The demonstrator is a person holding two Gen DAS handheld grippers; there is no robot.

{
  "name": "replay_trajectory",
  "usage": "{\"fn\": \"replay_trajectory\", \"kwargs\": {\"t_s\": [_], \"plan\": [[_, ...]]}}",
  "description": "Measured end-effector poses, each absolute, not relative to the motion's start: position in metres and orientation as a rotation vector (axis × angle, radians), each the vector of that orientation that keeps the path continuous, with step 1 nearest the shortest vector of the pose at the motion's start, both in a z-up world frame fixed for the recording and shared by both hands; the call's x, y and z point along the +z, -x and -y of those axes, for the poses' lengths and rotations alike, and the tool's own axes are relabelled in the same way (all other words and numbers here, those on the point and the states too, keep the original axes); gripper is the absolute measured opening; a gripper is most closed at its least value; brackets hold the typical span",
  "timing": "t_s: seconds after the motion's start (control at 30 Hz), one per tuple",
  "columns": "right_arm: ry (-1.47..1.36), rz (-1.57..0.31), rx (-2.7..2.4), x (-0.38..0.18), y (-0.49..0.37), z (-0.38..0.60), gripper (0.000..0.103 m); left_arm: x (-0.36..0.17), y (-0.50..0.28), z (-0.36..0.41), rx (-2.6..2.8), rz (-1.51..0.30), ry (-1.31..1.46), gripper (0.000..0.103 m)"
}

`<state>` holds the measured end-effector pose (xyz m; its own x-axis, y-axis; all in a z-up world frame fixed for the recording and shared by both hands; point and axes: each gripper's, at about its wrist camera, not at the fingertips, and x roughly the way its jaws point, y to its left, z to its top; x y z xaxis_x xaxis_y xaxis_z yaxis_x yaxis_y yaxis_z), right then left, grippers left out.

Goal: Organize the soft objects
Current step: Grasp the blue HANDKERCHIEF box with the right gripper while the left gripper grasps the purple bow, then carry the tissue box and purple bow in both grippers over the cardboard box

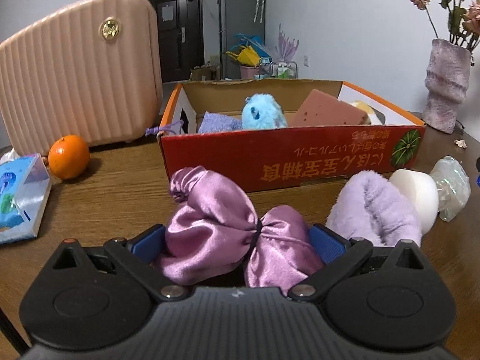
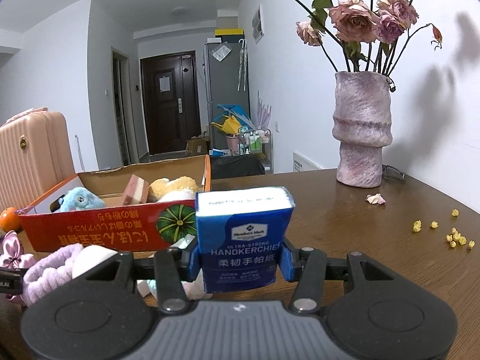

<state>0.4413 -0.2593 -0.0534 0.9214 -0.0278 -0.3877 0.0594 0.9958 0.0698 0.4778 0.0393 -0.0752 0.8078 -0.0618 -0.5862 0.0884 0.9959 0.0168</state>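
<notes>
My left gripper (image 1: 238,244) is shut on a pink satin scrunchie (image 1: 228,228), low over the wooden table in front of the red cardboard box (image 1: 288,156). The box holds a blue plush toy (image 1: 262,112), a lilac cloth (image 1: 217,123) and a pink sponge (image 1: 327,109). My right gripper (image 2: 238,262) is shut on a blue handkerchief tissue pack (image 2: 243,237), held upright to the right of the box (image 2: 99,231). A lilac fuzzy headband (image 1: 375,207), a white sponge (image 1: 417,195) and a crumpled clear bag (image 1: 450,190) lie on the table right of the scrunchie.
A pink suitcase (image 1: 78,69) stands at back left, with an orange (image 1: 69,156) and a tissue pack (image 1: 21,195) before it. A pink vase of dried roses (image 2: 361,129) stands at back right. Petals and yellow bits (image 2: 450,234) lie on the table (image 2: 375,255).
</notes>
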Motion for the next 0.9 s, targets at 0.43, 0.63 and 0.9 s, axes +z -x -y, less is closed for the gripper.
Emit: {"fn": "replay_trajectory", "kwargs": {"t_s": [0.43, 0.63, 0.9], "plan": [[-0.084, -0.390, -0.025, -0.052, -0.440, 0.258, 0.049, -0.078, -0.478, -0.033, -0.082, -0.617, -0.103, 0.077], [-0.085, -0.385, -0.014, -0.051, -0.438, 0.259, 0.049, -0.076, -0.473, -0.033, -0.078, -0.605, -0.102, 0.057], [-0.072, -0.378, 0.014, -0.049, -0.435, 0.254, 0.049, -0.067, -0.454, -0.032, -0.018, -0.553, -0.091, 0.054]]}}
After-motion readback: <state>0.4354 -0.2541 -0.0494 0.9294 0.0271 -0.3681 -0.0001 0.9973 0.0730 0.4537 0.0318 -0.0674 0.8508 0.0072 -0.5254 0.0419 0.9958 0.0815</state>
